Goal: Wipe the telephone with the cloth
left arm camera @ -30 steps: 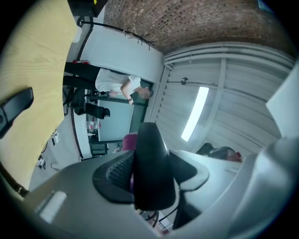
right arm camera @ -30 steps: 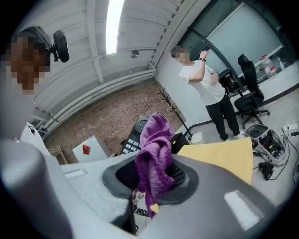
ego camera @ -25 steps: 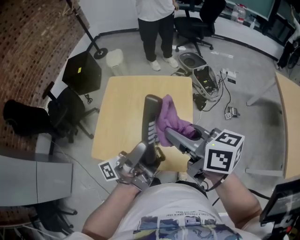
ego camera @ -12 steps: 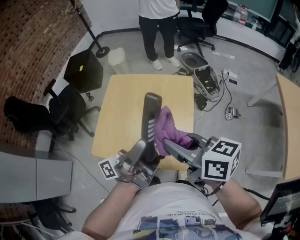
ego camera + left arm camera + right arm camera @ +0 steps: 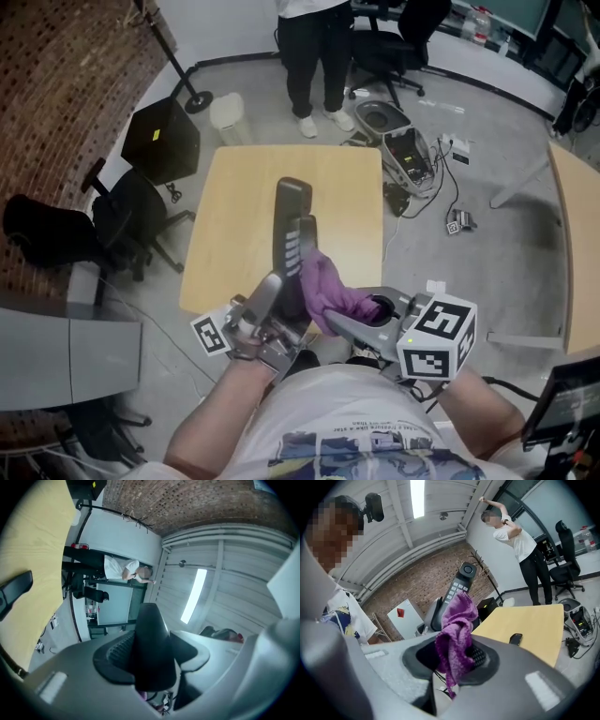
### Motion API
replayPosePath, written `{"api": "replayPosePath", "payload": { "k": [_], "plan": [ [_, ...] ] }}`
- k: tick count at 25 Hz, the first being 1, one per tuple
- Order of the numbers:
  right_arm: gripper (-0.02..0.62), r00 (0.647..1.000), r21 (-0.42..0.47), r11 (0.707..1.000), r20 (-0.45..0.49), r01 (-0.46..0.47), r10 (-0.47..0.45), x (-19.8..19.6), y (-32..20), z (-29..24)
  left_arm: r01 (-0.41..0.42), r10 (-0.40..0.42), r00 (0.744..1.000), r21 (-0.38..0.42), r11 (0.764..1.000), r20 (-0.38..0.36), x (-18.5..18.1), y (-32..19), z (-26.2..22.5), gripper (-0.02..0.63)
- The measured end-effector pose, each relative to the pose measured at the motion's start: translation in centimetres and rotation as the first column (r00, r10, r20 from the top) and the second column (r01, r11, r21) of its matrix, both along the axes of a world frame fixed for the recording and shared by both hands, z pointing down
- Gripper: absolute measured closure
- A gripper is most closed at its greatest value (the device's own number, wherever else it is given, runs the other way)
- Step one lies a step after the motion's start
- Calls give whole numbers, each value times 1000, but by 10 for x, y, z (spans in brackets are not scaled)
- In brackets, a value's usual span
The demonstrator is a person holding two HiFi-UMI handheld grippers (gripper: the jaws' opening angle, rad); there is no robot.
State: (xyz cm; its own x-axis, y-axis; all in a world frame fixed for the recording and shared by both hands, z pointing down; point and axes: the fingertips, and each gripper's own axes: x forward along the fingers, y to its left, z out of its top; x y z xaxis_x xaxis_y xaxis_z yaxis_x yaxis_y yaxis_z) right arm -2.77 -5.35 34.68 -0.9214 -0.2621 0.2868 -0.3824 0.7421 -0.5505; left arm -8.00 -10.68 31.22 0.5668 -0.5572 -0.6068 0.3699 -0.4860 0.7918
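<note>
I see left gripper (image 5: pixel 286 305) fingers clamped on lower end of telephone (image 5: pixel 292 217); black handset raised off wooden surface (image 5: pixel 230 234), keypad facing me, top end pointing away. Just right of it, purple cloth (image 5: pixel 324 284) bunched against handset's lower right edge. Right gripper (image 5: pixel 339 317) fingers pinching cloth, loose end hanging below them. Person (image 5: pixel 314 56) stands beyond surface's far edge

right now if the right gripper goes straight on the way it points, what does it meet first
Probably the telephone, just ahead of the right gripper's cloth, though depth is unclear.
</note>
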Motion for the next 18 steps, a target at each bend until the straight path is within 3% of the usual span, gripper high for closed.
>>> {"api": "replayPosePath", "payload": {
  "k": [5,11,18],
  "plan": [
    [511,999,13,999,-11,-53,53,18,-13,-8,-6,6,1000,-4,1000,-14,3,0,2,359],
    [511,979,44,979,60,-200,197,24,-58,-39,-21,21,1000,-8,1000,-17,-2,2,6,359],
    [511,954,54,959,138,-277,268,14,-90,-63,-49,49,999,-23,999,-9,0,10,15,359]
  ]
}}
